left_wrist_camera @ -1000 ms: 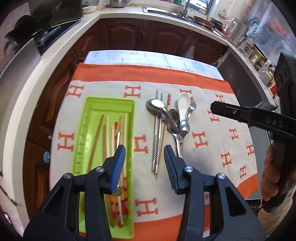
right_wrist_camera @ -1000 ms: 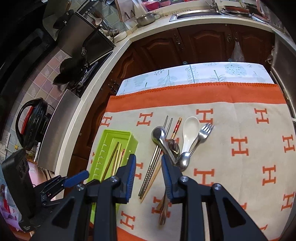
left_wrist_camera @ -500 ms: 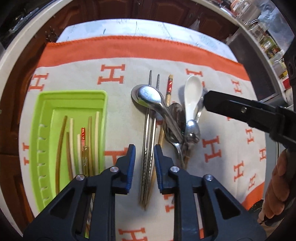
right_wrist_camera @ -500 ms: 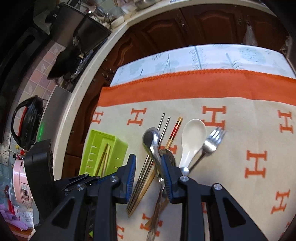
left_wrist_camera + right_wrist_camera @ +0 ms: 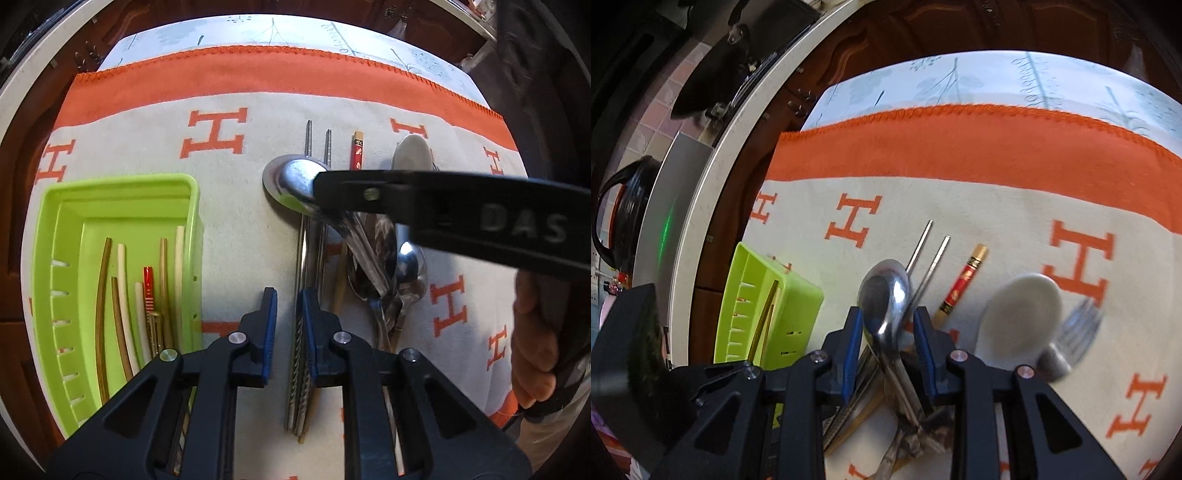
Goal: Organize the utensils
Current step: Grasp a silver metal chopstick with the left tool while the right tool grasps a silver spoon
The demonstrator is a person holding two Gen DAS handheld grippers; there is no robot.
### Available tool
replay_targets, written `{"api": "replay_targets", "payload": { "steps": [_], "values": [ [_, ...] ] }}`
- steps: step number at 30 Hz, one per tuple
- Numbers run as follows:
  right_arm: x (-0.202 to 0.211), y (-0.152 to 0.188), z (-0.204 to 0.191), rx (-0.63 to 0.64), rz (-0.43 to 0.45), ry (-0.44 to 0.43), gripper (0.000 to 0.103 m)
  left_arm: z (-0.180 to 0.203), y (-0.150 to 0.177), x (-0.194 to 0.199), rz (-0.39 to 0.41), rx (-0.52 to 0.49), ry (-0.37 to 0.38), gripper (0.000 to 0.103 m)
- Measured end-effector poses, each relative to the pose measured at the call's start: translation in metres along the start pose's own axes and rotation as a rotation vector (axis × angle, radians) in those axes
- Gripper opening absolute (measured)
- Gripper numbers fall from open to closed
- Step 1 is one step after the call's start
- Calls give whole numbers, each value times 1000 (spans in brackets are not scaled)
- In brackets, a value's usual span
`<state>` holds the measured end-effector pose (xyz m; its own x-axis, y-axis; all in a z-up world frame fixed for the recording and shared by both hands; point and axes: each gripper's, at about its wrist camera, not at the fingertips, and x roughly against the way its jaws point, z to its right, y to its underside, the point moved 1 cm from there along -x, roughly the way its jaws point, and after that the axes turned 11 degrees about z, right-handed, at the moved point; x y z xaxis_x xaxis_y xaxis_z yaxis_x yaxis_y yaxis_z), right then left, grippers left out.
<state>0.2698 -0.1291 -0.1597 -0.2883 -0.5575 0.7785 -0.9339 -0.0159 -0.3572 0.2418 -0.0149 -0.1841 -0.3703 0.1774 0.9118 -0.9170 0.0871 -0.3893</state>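
Utensils lie heaped on the orange-and-cream cloth over the worktop, and both tongs have closed in on the heap.

Within the last second the left tongs have dropped low and narrowed to a slim gap, one blue pad either side of the steel chopsticks; whether they are pinching yet I cannot tell. The right tongs have moved forward and now stand spread, a pad on each side of the large metal spoon, not gripping it. That spoon lies across the chopsticks, beside the red-ended chopstick, white ceramic spoon and fork. The green tray to the left already holds several chopsticks, so the steel pair probably goes there next, though the spoon may need lifting first.
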Motion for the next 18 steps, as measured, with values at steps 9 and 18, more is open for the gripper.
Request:
{"api": "replay_targets", "payload": {
  "steps": [9,18],
  "values": [
    [1,3,-2,29,40,-70,8,9,-7,-6,-4,-35,-31,7],
    [38,5,11,-69,156,-130,3,17,-5,-9,-9,-48,-26,3]
  ]
}}
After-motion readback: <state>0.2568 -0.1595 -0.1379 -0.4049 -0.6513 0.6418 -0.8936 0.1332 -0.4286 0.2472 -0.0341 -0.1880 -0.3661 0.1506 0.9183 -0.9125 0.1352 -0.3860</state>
